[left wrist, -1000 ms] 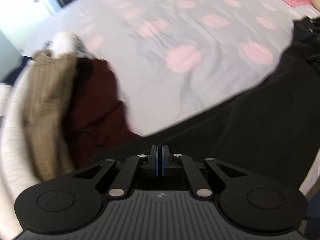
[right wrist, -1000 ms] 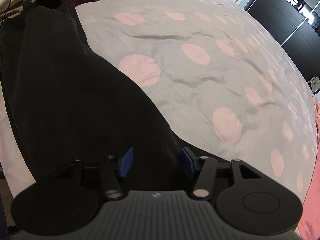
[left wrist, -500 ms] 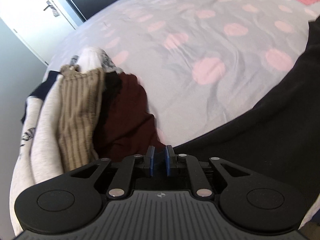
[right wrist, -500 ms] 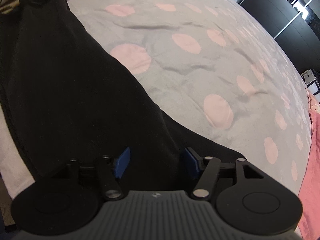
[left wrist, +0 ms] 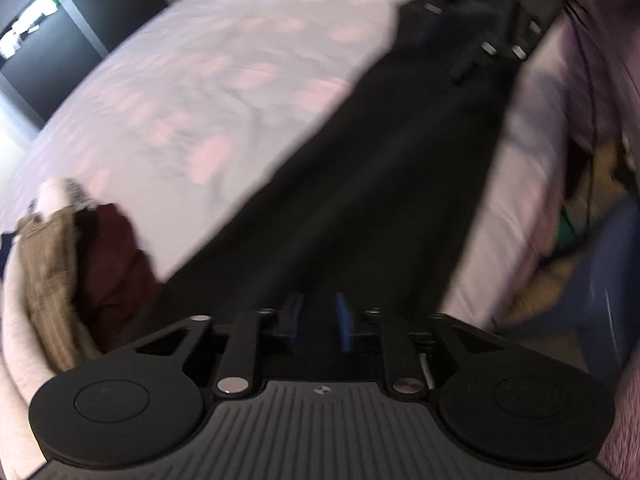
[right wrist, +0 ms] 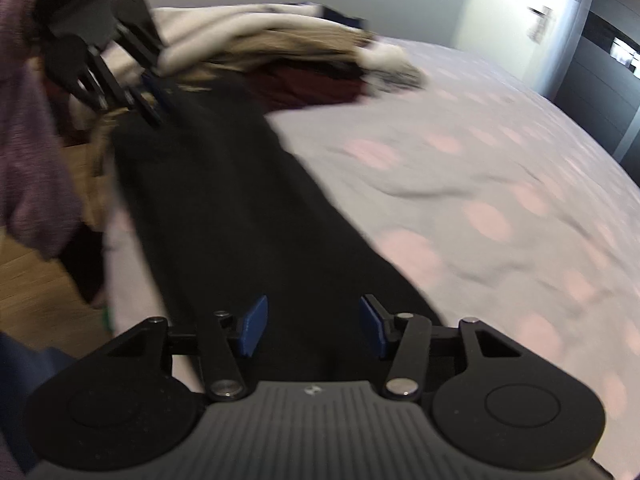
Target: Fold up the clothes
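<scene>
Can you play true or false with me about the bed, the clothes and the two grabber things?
1. The black garment lies stretched along the edge of the bed. True.
2. The bedspread is plain green. False: it is pale with pink dots.
3. The right hand-held gripper is open. True.
4. The left hand-held gripper is clamped shut. False: its blue pads stand apart.
5. A pile of clothes sits beyond the black garment. True.

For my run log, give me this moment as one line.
phase: folding black garment | left gripper: open, over one end | right gripper: open, over other end | surface: spotted bedspread | clothes pile beside garment
</scene>
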`<state>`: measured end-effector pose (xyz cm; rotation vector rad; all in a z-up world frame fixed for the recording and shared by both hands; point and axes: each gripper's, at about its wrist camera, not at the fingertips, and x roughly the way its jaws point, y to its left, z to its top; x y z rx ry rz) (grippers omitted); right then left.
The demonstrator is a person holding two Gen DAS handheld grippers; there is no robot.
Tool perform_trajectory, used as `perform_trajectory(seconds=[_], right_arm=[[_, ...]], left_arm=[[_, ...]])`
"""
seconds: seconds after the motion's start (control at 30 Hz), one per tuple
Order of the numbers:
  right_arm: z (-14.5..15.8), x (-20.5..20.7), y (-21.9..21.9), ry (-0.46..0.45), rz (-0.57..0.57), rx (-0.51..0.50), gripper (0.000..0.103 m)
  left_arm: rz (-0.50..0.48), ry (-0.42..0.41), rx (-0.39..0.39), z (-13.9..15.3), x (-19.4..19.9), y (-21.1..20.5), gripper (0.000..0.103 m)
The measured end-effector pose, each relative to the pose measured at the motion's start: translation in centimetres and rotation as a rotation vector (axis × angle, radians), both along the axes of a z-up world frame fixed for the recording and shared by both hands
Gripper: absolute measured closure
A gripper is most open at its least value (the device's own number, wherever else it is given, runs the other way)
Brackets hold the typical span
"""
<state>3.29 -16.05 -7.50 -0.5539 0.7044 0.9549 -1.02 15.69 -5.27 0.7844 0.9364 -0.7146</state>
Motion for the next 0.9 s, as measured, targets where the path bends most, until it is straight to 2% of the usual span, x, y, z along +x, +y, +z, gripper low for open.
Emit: perform_trajectory(seconds=[0.03, 0.07, 0.17, 0.23, 0.33, 0.4, 0.5, 0.53, 0.57, 0.6, 0.73, 0.87, 0.9], right_arm=[[-0.1, -0.6, 0.7, 0.006, 0.032, 0.006, 0.049], [-0.4, -1.3, 1.4, 0.01, 0.065, 0.004, 0.049], [-1.4, -3.6, 3.5, -0.006, 0.148, -0.033, 0.049], [-2.1, -4.7, 4.7, -0.043, 0.177, -0.067, 0.056], [-3.4, -5.7, 6.3, -0.111, 0.199, -0.125, 0.066], [-4.5, -5.5, 6.8, -0.144, 0.223, -0.18, 0.068], [-5.4, -5.6, 7.2, -0.145, 0.257, -0.209, 0.069], [-5.3, -5.6, 7.2, -0.142, 0.261, -0.212, 0.087], [-4.8, -5.7, 7.2, -0.138, 0.26, -0.211, 0.096], [-4.4, -5.7, 7.1, -0.134, 0.258, -0.21, 0.098], [-2.9, -6.3, 6.1, -0.102, 0.27, -0.178, 0.098], [-4.1, -6.1, 6.4, -0.063, 0.27, -0.181, 0.097], [-4.4, -6.1, 6.5, -0.052, 0.274, -0.185, 0.093]], left_arm=[[-0.03, 0.004, 0.022, -0.6, -0.8, -0.3, 0.067], [-0.05, -0.005, 0.048, -1.3, -1.4, -0.5, 0.065], [-0.065, -0.044, 0.142, -3.5, -2.4, -0.8, 0.065], [-0.028, -0.065, 0.174, -4.4, -2.2, -0.5, 0.066], [-0.008, -0.051, 0.152, -4.8, -2.1, -0.5, 0.079], [-0.03, -0.046, 0.167, -5.2, -2.5, -0.9, 0.087], [-0.052, -0.055, 0.204, -5.5, -3.0, -1.5, 0.093], [-0.054, -0.059, 0.207, -5.2, -3.2, -1.5, 0.095], [-0.052, -0.06, 0.202, -4.8, -3.3, -1.4, 0.096], [-0.045, -0.056, 0.193, -4.2, -3.6, -1.2, 0.097], [-0.048, -0.023, 0.17, -3.1, -4.2, -0.9, 0.098], [-0.065, 0.022, 0.224, -4.7, -4.1, -1.5, 0.098], [-0.059, 0.036, 0.233, -4.8, -4.1, -1.6, 0.097]])
